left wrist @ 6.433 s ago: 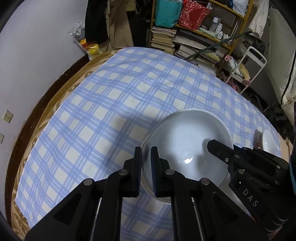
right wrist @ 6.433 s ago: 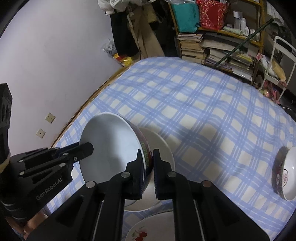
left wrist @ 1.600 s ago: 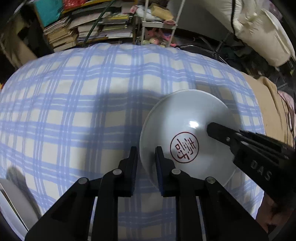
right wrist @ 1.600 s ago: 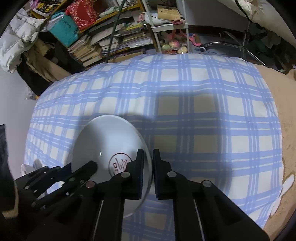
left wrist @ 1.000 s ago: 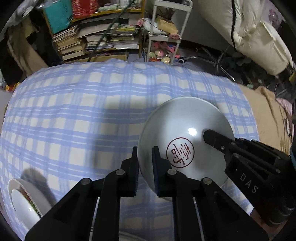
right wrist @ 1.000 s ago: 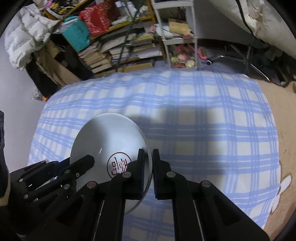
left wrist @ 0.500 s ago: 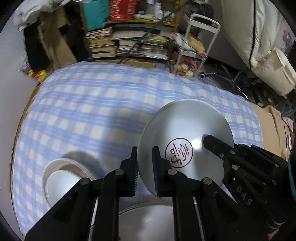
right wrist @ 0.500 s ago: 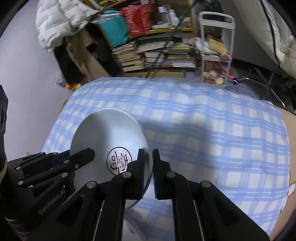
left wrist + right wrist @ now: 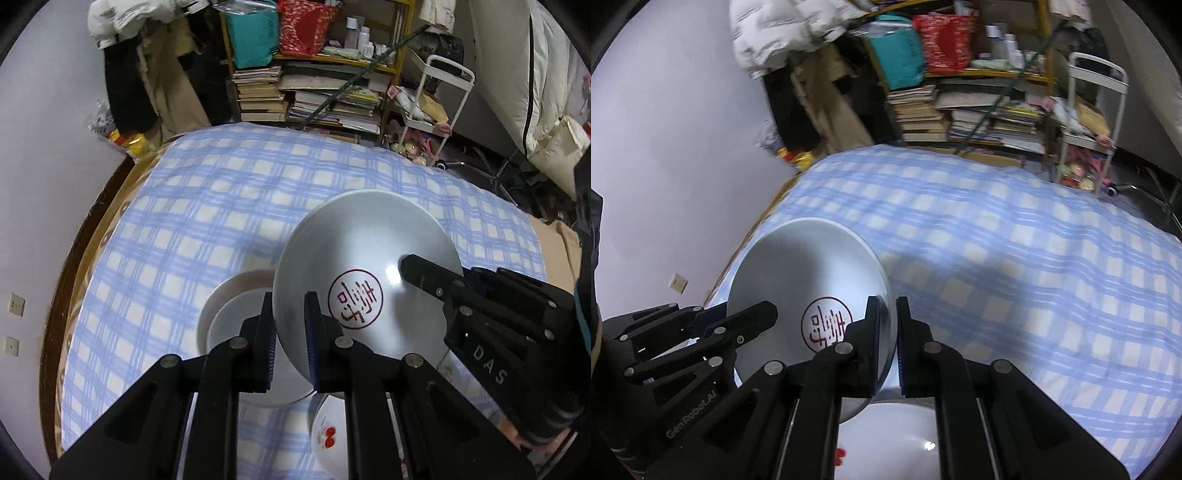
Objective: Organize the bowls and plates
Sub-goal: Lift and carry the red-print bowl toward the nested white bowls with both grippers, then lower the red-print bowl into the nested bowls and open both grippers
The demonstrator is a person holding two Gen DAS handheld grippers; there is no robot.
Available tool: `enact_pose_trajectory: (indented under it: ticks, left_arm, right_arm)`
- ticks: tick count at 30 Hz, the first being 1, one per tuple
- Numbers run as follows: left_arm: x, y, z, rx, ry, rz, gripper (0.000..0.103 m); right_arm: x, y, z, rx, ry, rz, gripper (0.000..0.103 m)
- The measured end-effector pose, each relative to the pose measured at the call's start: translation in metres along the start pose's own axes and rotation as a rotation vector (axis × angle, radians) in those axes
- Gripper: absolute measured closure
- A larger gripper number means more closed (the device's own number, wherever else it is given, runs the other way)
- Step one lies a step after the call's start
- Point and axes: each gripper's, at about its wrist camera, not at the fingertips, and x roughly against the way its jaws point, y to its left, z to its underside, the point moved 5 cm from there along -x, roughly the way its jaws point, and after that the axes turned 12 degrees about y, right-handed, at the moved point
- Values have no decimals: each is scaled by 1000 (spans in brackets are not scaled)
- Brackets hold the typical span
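Checked-cloth surface (image 9: 221,206) now shows stacked bowls (image 9: 236,317) directly beneath the stamped bowl (image 9: 365,266); left tool (image 9: 289,332) and right tool (image 9: 888,332), each clamping its rim, have carried it over for nesting.

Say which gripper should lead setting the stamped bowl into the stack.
Probably left. Both grippers clamp the stamped bowl, but the left gripper sits right over the bowl stack; the right gripper holds the far rim.
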Motion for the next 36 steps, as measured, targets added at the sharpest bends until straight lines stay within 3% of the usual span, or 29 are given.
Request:
enact_pose_trajectory:
  ticks: [7, 15, 23, 36]
  left_arm:
    - [4, 24, 23, 27, -16, 0, 90]
    - [-23, 51, 44, 122, 6, 68, 90]
    - [-47, 70, 49, 165, 51, 87, 90]
    - [-68, 75, 49, 185, 101, 81, 90]
  right_arm:
    - [-4, 32, 11, 64, 15, -12, 93]
    - [-28, 48, 19, 92, 32, -1, 93]
    - [-61, 55, 26, 116, 69, -24, 93]
    - [-78, 61, 28, 162, 73, 34, 94]
